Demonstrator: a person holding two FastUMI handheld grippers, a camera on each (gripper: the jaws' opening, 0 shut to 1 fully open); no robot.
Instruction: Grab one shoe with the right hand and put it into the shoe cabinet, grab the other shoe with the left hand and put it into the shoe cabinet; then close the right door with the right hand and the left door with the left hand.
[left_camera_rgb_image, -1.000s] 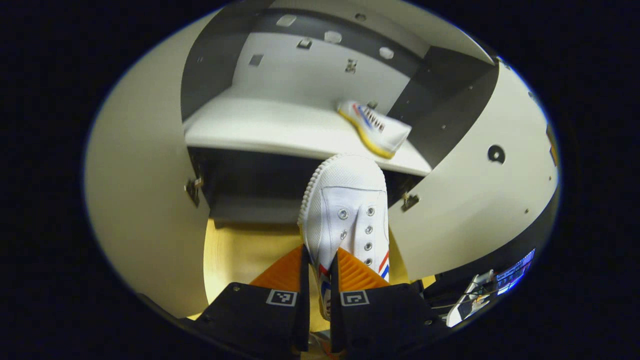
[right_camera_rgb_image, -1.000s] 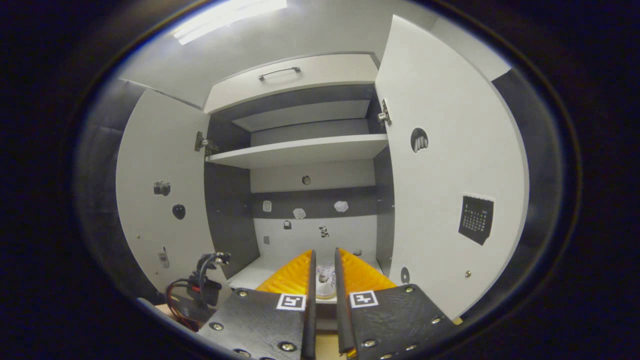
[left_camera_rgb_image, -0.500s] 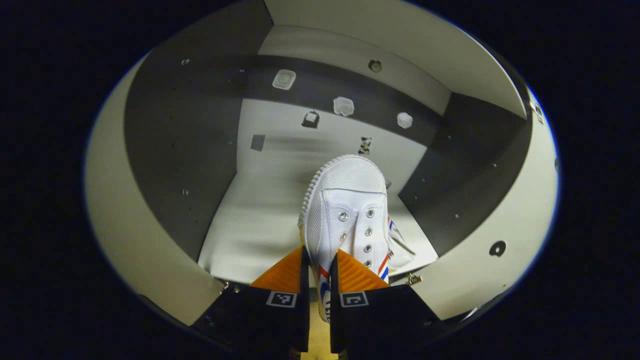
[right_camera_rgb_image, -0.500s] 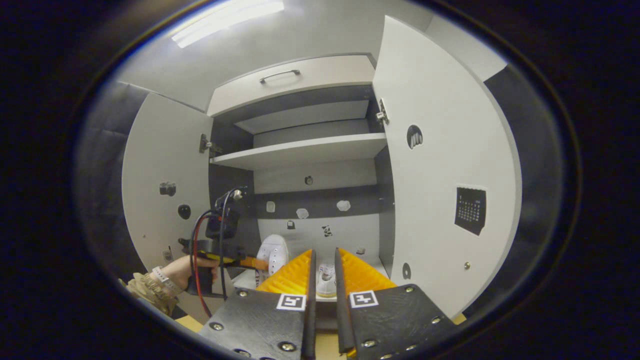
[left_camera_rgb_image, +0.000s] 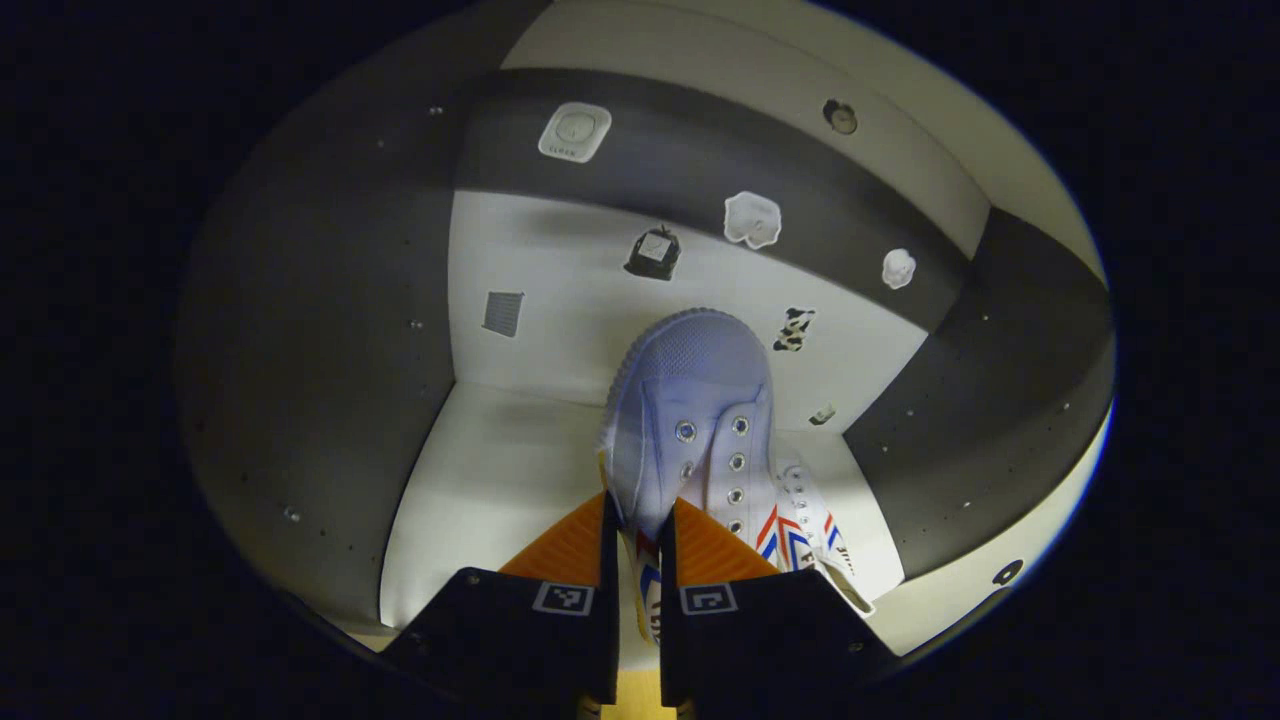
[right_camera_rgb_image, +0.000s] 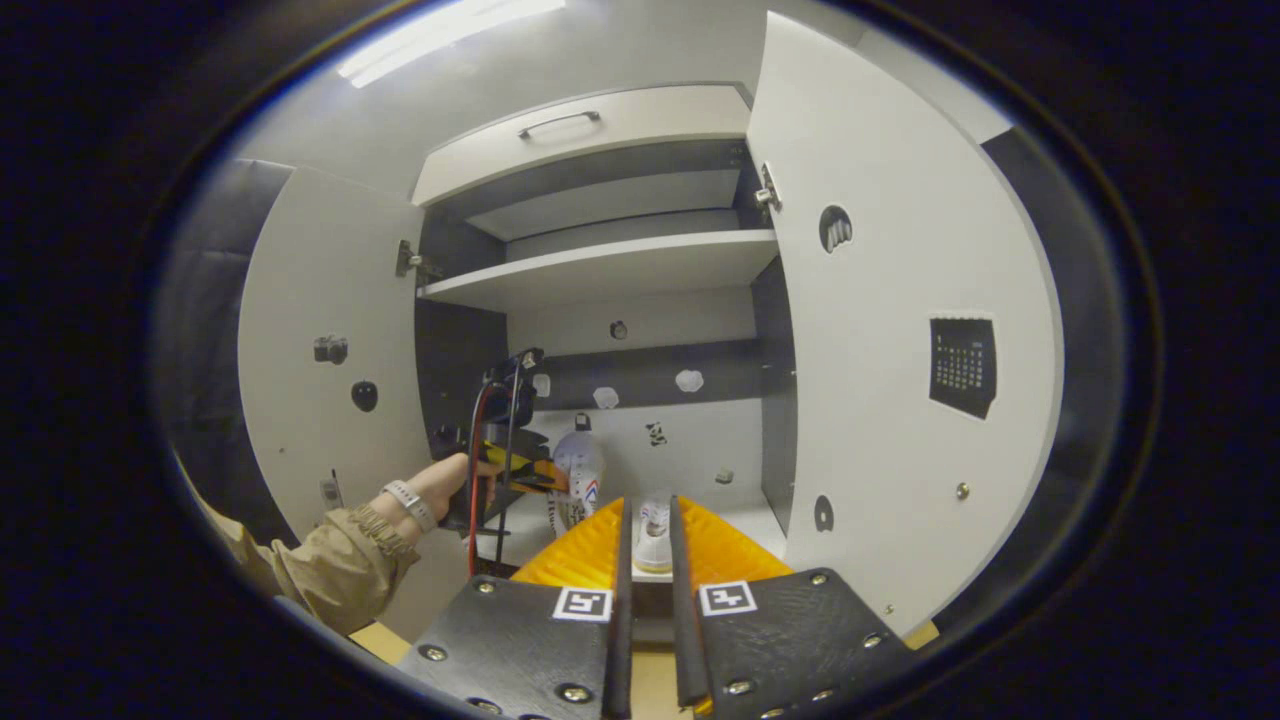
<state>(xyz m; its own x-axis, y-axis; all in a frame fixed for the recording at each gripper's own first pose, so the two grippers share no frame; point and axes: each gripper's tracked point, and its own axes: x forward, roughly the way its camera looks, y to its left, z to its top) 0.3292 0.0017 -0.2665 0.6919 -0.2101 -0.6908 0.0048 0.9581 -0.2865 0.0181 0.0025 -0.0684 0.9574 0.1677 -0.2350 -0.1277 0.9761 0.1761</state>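
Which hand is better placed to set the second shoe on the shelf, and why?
Left. The left gripper is shut on the shoe, already inside the cabinet above the shelf; the right gripper holds nothing, outside.

Held shoe (left_camera_rgb_image: 690, 420) deeper inside cabinet (left_camera_rgb_image: 330, 330)

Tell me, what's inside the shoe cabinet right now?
One white shoe lies on the cabinet's lower shelf. The left gripper holds a second shoe above that shelf. Small stickers dot the back wall. The held shoe hides the shelf behind it.
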